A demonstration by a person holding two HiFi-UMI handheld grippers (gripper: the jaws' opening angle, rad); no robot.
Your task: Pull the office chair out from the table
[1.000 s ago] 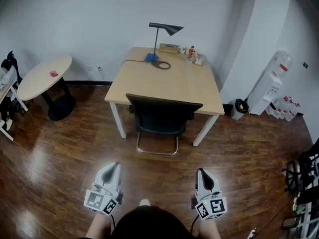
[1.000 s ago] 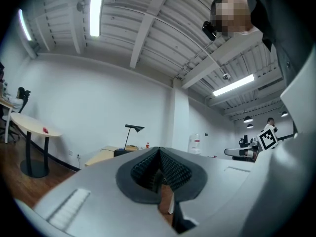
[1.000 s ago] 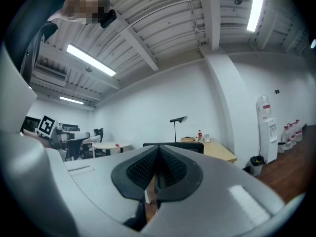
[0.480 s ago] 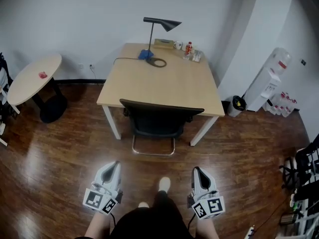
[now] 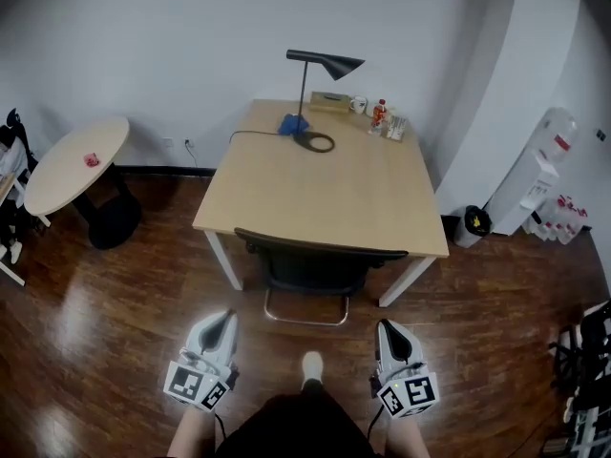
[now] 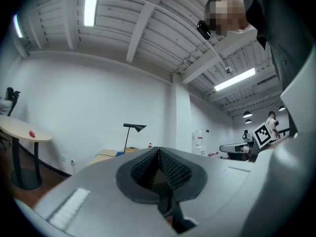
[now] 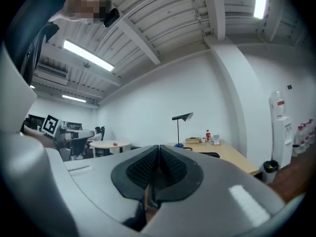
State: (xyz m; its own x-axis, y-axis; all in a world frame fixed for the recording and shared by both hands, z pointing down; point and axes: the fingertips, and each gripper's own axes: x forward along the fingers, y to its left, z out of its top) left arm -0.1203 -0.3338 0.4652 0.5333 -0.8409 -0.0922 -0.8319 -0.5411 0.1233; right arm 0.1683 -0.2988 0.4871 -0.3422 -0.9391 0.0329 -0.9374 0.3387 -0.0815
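Count: one office chair (image 5: 318, 263), tucked under counter (image 5: 325, 194) near edge. Two grippers, left gripper (image 5: 223, 318) and right gripper (image 5: 388, 327), both clenched empty, near side, apart from chair. One lamp (image 5: 334, 63) on counter, far end.

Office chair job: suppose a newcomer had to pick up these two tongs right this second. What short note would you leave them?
Left tongs: shut, empty, held level, short of the chair.
Right tongs: shut, empty, level, also short of it.
Office chair: pushed in at the near edge of the table, backrest toward the tongs, straight ahead between them.
Done: nothing on the chair yet; neither tongs touches it.
Left: close the gap, open the tongs, probably grip the top edge of the backrest, then draw the chair back clear of the table.
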